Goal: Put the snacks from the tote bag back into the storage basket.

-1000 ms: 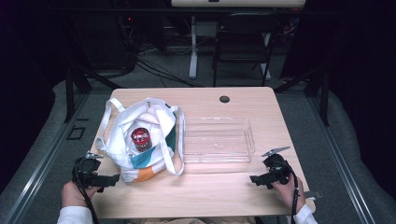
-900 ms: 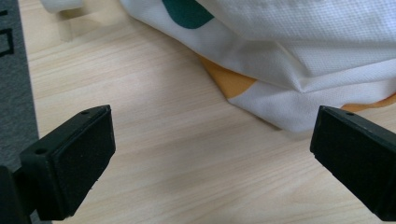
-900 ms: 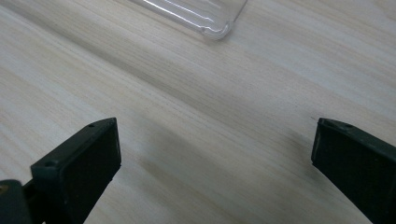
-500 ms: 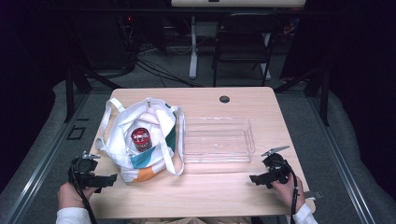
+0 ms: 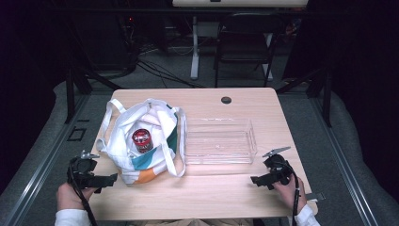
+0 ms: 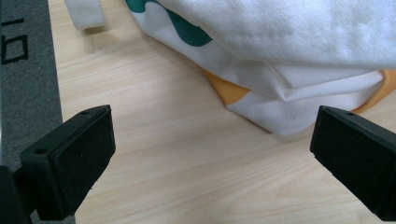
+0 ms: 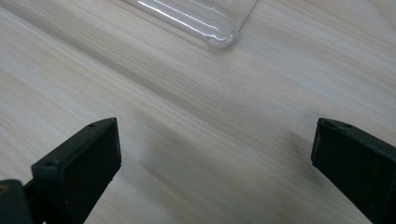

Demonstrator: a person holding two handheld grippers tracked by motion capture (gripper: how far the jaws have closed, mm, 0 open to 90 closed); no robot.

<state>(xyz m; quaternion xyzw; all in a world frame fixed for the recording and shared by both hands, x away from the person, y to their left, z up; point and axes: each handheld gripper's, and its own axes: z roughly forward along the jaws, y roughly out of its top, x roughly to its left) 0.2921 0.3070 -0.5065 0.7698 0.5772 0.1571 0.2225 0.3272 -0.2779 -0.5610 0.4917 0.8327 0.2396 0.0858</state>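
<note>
A white cloth tote bag [image 5: 141, 143] with green and orange patches lies open on the left half of the wooden table [image 5: 211, 197]. Inside it stands a red can [image 5: 141, 139]. To its right sits a clear plastic tray [image 5: 220, 140], with nothing in it. My left gripper [image 5: 106, 179] rests at the table's front left corner, open, its jaws wide apart just short of the bag's lower corner [image 6: 280, 112]. My right gripper [image 5: 258, 180] lies at the front right, open over bare wood, the tray's corner [image 7: 219, 32] a little beyond it.
A small round black grommet [image 5: 226, 100] sits near the table's far edge. Beyond the table stand a black chair [image 5: 244, 47], a white desk leg [image 5: 194, 47] and cables on the grey floor. A grey mat strip [image 6: 25, 79] runs along the table's left edge.
The left hand and gripper have drifted slightly toward the front left corner. The right gripper has barely moved.
</note>
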